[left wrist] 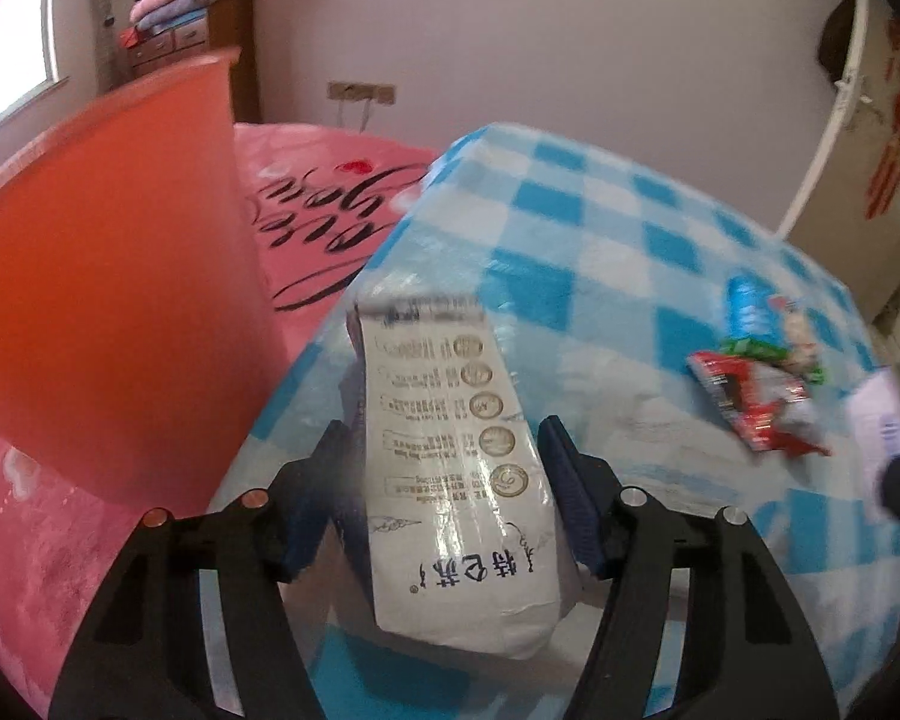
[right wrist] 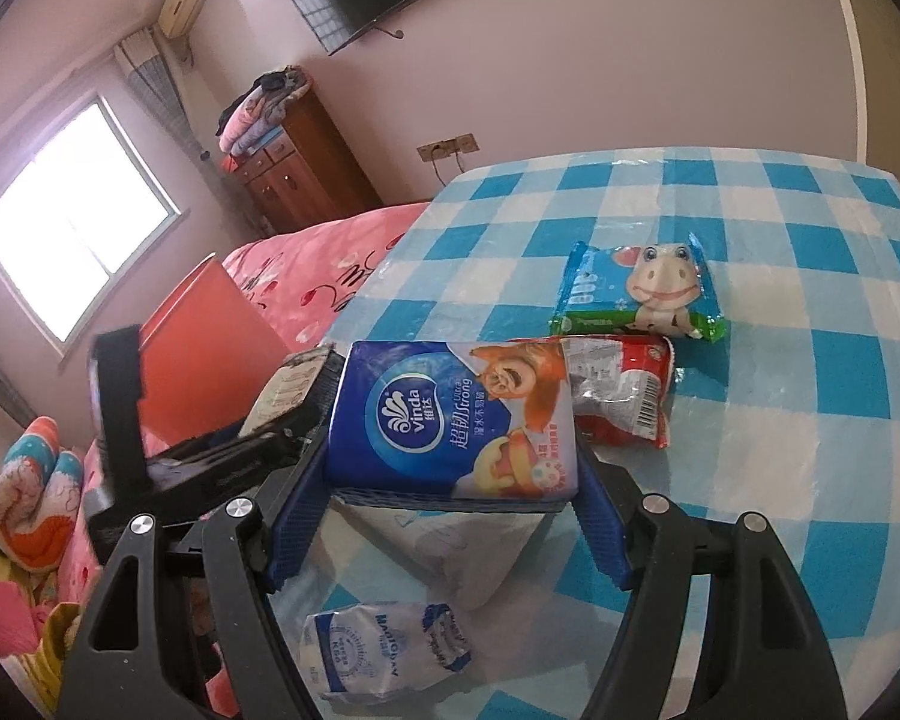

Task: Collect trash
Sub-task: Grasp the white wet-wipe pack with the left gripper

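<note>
Two grippers, each lined up on one piece of trash on the checked tablecloth [right wrist: 750, 228], with the orange bin [left wrist: 108, 276] waiting just off its edge. Left gripper [left wrist: 444, 468] straddles the white carton [left wrist: 450, 450], jaws partly spread; contact unclear. Right gripper [right wrist: 450, 468] clamps the blue Vinda tissue pack [right wrist: 450, 414], lifted clear, apparently bound for that bin.

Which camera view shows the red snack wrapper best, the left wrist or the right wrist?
The right wrist view: the red snack wrapper lies near the middle, sharp, its barcode readable, though the blue tissue pack hides its left end. The left wrist view shows the wrapper small and blurred near the right edge.
</note>
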`<action>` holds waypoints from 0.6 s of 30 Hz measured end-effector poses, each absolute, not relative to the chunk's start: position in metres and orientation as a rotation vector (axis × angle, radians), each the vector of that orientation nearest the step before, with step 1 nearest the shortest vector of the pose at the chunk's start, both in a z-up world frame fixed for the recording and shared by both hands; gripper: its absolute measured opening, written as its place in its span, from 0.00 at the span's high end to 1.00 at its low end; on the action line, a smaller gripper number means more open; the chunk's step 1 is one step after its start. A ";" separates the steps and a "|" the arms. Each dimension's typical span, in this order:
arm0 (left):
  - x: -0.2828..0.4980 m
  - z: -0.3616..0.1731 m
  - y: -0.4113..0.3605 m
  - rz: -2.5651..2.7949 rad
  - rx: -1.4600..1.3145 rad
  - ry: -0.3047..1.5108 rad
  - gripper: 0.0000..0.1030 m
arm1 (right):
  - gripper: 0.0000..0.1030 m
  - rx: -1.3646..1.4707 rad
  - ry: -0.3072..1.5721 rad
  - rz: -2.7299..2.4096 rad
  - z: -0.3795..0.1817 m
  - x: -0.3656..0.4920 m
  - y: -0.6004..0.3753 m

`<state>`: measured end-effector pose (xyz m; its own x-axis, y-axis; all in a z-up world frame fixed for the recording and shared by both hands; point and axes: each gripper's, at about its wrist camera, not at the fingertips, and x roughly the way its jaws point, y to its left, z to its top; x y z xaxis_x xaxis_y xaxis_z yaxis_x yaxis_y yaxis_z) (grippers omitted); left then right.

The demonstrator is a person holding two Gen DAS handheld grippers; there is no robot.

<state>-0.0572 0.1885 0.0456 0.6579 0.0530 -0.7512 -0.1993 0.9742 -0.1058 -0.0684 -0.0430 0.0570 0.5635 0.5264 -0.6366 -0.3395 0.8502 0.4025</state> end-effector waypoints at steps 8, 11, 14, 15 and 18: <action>-0.066 0.083 0.185 -0.022 -0.241 0.808 0.76 | 0.29 0.223 0.813 0.539 0.071 -0.071 -0.025; -0.072 0.075 0.184 -0.029 -0.225 0.829 0.74 | 0.29 0.216 0.816 0.535 0.072 -0.075 -0.022; -0.080 0.063 0.191 0.013 -0.237 0.858 0.44 | 0.29 0.202 0.821 0.516 0.072 -0.079 -0.021; -0.085 0.058 0.194 0.045 -0.246 0.857 0.38 | 0.29 0.200 0.828 0.511 0.070 -0.080 -0.021; -0.091 0.046 0.200 0.087 -0.268 0.877 0.29 | 0.29 0.193 0.847 0.503 0.064 -0.082 -0.021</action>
<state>-0.0910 0.2000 0.0464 0.6387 -0.0341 -0.7687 -0.1848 0.9630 -0.1962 -0.0817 -0.0207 0.0637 0.5542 0.4974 -0.6674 -0.3473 0.8669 0.3576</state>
